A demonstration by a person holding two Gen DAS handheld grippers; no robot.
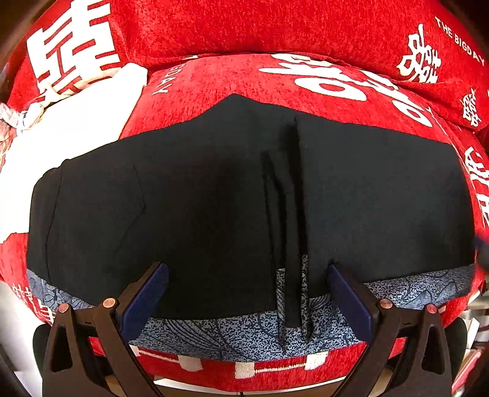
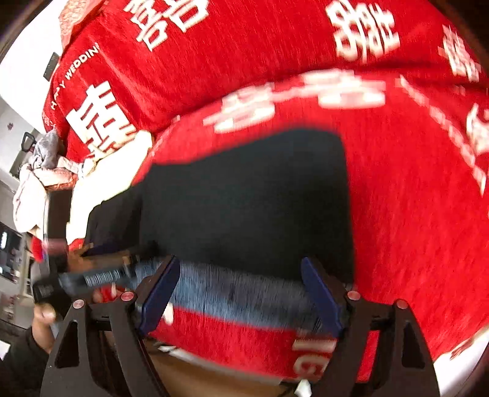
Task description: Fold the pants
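The black pants (image 1: 214, 195) lie flat on a red sofa seat (image 1: 275, 76), with a blue patterned waistband (image 1: 238, 333) along the near edge and black drawstrings (image 1: 290, 244) hanging over it. My left gripper (image 1: 247, 293) is open, its blue fingers (image 1: 143, 296) spread just above the waistband, holding nothing. In the blurred right wrist view the pants (image 2: 250, 201) and waistband (image 2: 238, 293) show again. My right gripper (image 2: 241, 293) is open and empty over the waistband near the pants' right edge. The left gripper (image 2: 88, 281) appears at far left.
Red back cushions with white characters (image 1: 275, 27) rise behind the seat. A white cloth (image 1: 61, 128) lies to the left of the pants. Bundled clothes (image 2: 45, 171) and room furniture sit beyond the sofa's left end.
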